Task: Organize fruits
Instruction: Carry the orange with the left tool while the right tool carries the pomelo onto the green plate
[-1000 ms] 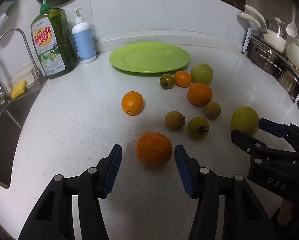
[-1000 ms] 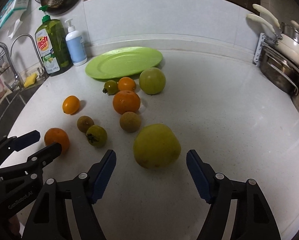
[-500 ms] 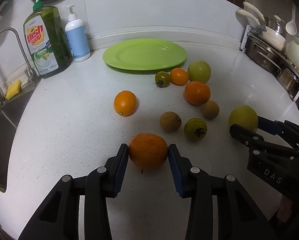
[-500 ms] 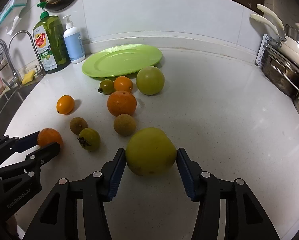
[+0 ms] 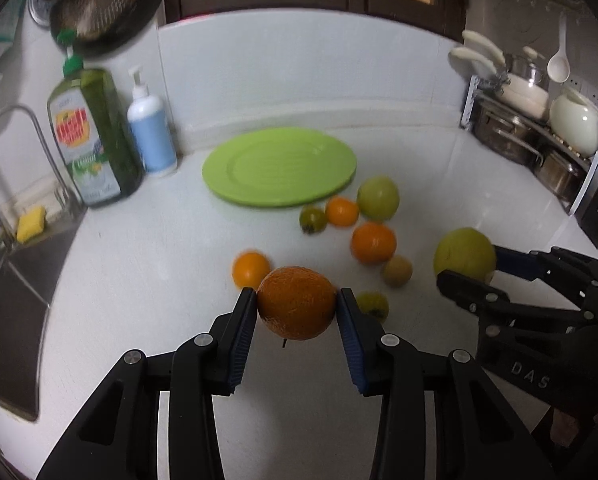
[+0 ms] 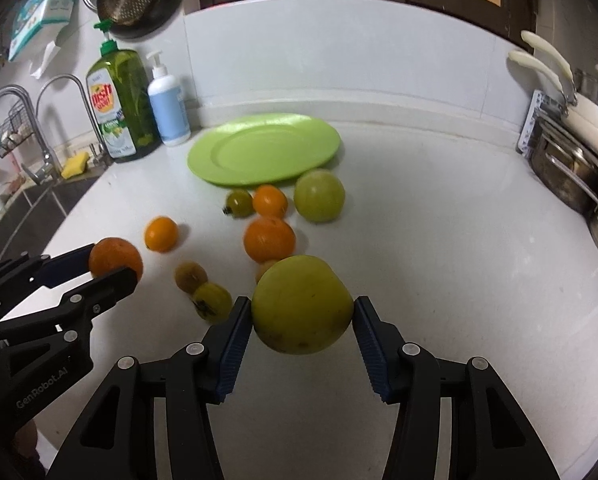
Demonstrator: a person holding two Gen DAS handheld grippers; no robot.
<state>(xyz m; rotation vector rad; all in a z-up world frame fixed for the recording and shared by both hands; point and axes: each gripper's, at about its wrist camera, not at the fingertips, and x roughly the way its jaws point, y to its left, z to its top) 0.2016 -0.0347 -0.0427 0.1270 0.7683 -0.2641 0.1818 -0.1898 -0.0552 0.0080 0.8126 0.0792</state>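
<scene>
My left gripper (image 5: 297,304) is shut on a rough orange (image 5: 296,302) and holds it above the white counter; it also shows in the right wrist view (image 6: 116,261). My right gripper (image 6: 302,307) is shut on a large yellow-green fruit (image 6: 302,305), lifted off the counter, also seen in the left wrist view (image 5: 464,254). An empty green plate (image 5: 279,166) lies at the back. Several loose fruits lie between: a small orange (image 5: 251,268), a big orange (image 5: 373,242), a green apple (image 5: 378,198), brown and green small fruits.
A dish soap bottle (image 5: 91,136) and a white pump bottle (image 5: 151,136) stand at the back left beside the sink (image 5: 15,300) and tap. A rack of pots and pans (image 5: 539,136) fills the right edge.
Both grippers closed on their fruits, the orange and the yellow-green fruit, and lifted them off the counter. The view has tilted up and moved toward the plate.
</scene>
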